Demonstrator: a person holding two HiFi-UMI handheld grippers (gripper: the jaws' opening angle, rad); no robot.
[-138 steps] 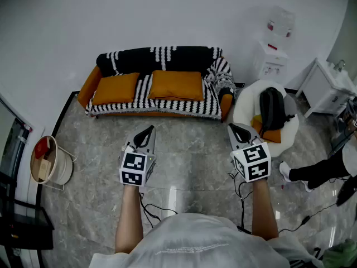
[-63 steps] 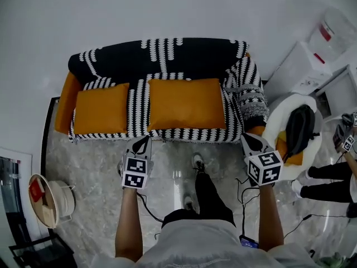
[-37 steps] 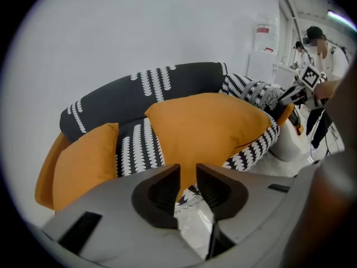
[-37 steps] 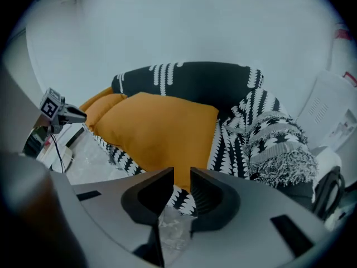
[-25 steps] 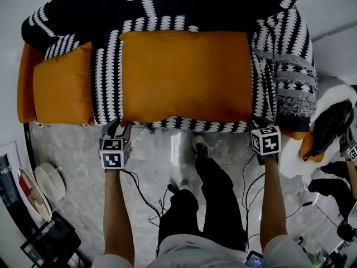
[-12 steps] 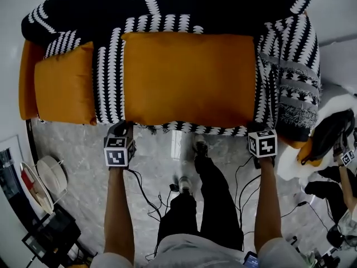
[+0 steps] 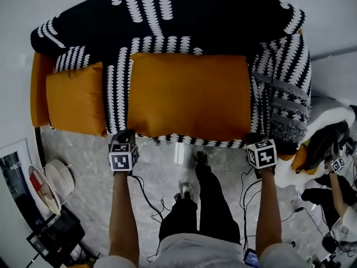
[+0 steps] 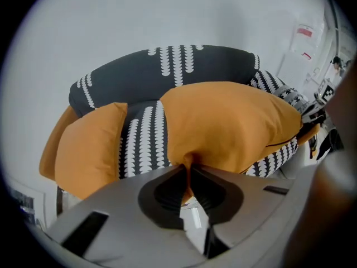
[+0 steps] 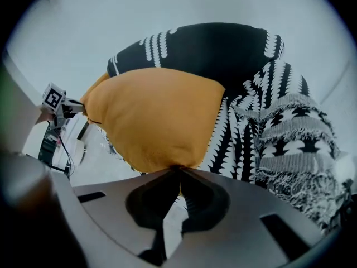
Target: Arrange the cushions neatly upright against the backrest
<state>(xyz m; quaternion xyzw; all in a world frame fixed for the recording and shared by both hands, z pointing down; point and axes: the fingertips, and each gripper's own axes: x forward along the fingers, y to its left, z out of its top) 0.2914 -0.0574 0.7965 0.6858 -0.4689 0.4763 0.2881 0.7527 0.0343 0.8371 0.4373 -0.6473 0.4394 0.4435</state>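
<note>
A large orange cushion (image 7: pixel 189 96) lies flat on the seat of a sofa draped in a black-and-white throw (image 7: pixel 167 15). A smaller orange cushion (image 7: pixel 75 105) lies flat at the sofa's left end. My left gripper (image 7: pixel 124 135) is at the large cushion's front left corner. In the left gripper view its jaws (image 8: pixel 187 169) are closing, and they pinch a fold of that cushion (image 8: pixel 228 121). My right gripper (image 7: pixel 254 138) is at the front right corner. In the right gripper view it (image 9: pixel 177 172) is shut on the cushion's (image 9: pixel 150 116) corner.
The sofa's orange armrest (image 7: pixel 38 88) is left of the small cushion. A fringed part of the throw (image 7: pixel 287 102) hangs over the right arm. Cables (image 7: pixel 148 197) trail on the marble floor. A white basket (image 7: pixel 53 180) stands at the lower left, and another person (image 7: pixel 334 177) is at the right.
I walked up to the sofa. Both grippers reached the large cushion's front corners and went from open to pinching them. The cushion's front edge is slightly raised.
</note>
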